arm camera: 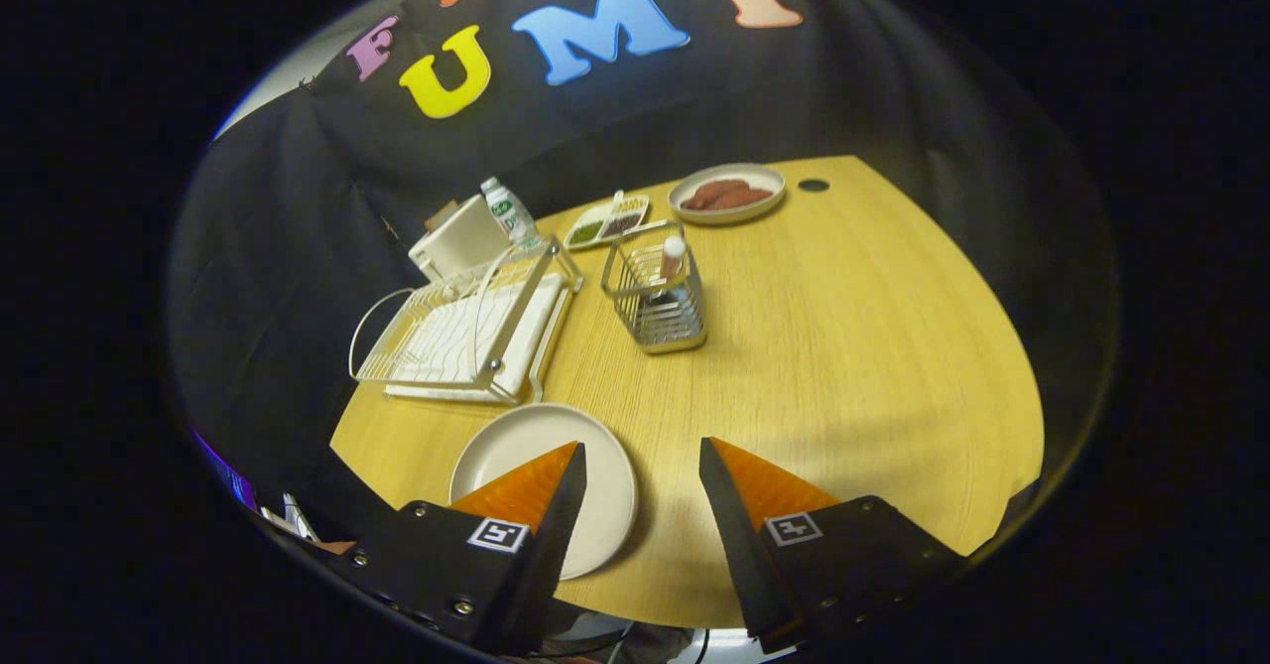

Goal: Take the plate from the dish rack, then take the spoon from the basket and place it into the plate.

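Note:
A plain white plate (526, 456) lies flat on the wooden table (843, 346), partly under my left finger. My gripper (643, 444) hovers above the table's near edge, open, with nothing between its fingers. Beyond the fingers stands a wire basket (657, 302) with a spoon (672, 255) upright in it, its pale handle sticking out of the top. The white wire dish rack (466, 332) sits left of the basket, just beyond the plate, with no dish in it.
Behind the rack stand a white box (458, 239) and a small bottle (508, 212). A divided tray with dark and green bits (607, 223) and a bowl of reddish food (727, 194) sit at the far side. A round hole (813, 186) marks the tabletop.

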Demonstrator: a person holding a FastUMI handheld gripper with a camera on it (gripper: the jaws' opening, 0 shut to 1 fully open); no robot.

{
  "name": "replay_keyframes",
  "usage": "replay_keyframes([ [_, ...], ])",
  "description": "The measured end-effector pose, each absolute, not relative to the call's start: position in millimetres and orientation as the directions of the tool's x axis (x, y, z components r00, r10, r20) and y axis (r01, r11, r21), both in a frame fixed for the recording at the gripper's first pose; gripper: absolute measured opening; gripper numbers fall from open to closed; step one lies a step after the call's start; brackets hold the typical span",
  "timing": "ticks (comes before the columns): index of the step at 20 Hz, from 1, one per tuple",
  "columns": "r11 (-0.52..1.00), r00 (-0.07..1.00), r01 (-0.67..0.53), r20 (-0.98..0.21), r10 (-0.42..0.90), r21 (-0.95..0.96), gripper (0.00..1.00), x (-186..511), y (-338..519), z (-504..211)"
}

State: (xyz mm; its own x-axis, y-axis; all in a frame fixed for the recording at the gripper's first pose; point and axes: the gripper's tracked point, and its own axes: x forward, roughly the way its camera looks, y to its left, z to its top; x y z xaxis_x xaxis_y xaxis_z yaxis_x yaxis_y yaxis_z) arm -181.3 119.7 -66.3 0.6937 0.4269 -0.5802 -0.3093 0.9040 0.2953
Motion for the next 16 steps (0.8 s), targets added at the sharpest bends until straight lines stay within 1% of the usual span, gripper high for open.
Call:
replay_keyframes([
  [2,0.918,0.780,-0.309,-0.485,0.395,0.251,0.72,-162.4,109.4,-34.5],
  [4,0.934,0.844,-0.288,-0.404,0.353,0.213,0.72,-147.5,98.3,-10.7],
  [7,0.948,0.905,-0.272,-0.290,0.310,0.163,0.72,-125.8,92.5,12.0],
  [10,0.947,0.939,-0.310,-0.127,0.319,0.086,0.72,-102.7,102.7,29.8],
  [12,0.947,0.947,-0.319,-0.039,0.320,0.028,0.72,-93.0,105.7,30.8],
  [16,0.948,0.949,-0.316,0.004,0.317,-0.017,0.71,-68.6,122.4,5.0],
])
